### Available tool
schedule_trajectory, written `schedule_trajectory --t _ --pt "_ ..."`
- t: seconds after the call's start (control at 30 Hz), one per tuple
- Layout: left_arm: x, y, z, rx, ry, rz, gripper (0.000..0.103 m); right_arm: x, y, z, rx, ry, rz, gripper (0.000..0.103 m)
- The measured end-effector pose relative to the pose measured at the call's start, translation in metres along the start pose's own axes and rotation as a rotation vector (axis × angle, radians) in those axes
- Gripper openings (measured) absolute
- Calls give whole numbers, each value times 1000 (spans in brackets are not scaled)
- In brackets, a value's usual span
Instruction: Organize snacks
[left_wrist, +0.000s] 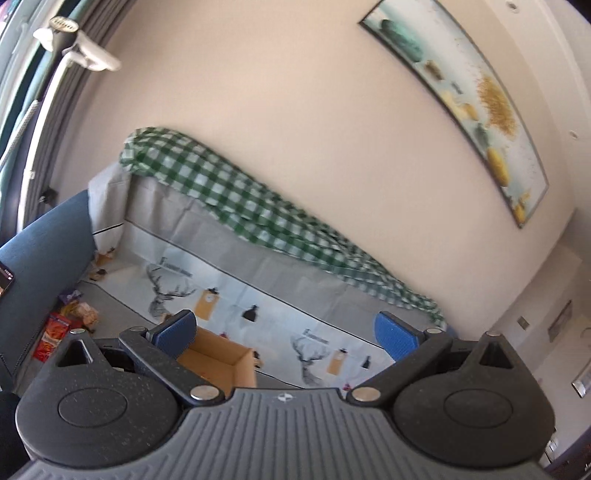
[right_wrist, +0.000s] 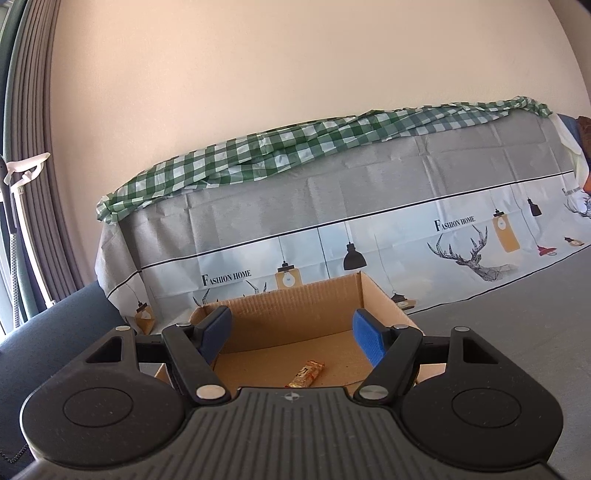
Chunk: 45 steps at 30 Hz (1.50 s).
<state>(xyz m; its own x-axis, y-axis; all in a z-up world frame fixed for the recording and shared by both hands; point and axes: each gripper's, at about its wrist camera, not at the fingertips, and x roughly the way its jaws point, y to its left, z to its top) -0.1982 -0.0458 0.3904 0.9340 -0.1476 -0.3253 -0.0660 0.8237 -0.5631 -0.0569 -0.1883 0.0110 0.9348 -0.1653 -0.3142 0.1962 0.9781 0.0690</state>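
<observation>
On the grey sheet-covered surface (right_wrist: 517, 295) stands an open brown corrugated cardboard box (right_wrist: 295, 299), and on its floor lies one orange-and-gold wrapped snack bar (right_wrist: 306, 373); its printed characters are too small to read. The right gripper (right_wrist: 291, 338) hangs over the box's near side, its blue-padded fingers (right_wrist: 367, 338) spread wide and holding nothing. The left gripper (left_wrist: 286, 332) is likewise wide and bare, with the same box (left_wrist: 218, 356) just beyond its left finger. A heap of red and orange snack packets (left_wrist: 61, 326) lies far left, labels unreadable. The printed cover (right_wrist: 369, 206) behind reads "FASHION HOME" beside deer heads and lamps. A green-and-white checked cloth (right_wrist: 295, 144) drapes its top.
</observation>
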Motion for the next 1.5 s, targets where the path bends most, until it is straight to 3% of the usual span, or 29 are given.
schedule_trajectory --t 0.27,0.6,0.77,1.0,1.07,1.17,1.27,1.4,1.5 --pt "-38 -22 -18 39 10 -52 103 -6 5 -1 -14 -9 -32 74" --pt "-66 16 -15 -55 -88 -143 103 -8 4 -2 -11 -13 -60 74" --pt "-66 20 -15 -34 -86 -123 103 -8 7 -3 -21 -13 -60 74" --pt "-56 28 -13 -30 -94 1 103 -8 8 -3 -26 -12 -61 74" --pt "-57 32 -14 -36 -97 -31 103 -8 8 -3 -24 -14 -60 74" --pt "-71 28 -16 2 -166 -147 103 -8 8 -4 -25 -14 -60 74" --pt "-69 36 -16 -10 -163 -216 103 -8 8 -4 -27 -14 -60 74" --pt "-53 62 -19 -13 -112 -240 103 -8 7 -5 -27 -15 -54 74" --pt "-25 89 -23 12 -96 -159 103 -8 6 -5 -25 -12 -50 74"
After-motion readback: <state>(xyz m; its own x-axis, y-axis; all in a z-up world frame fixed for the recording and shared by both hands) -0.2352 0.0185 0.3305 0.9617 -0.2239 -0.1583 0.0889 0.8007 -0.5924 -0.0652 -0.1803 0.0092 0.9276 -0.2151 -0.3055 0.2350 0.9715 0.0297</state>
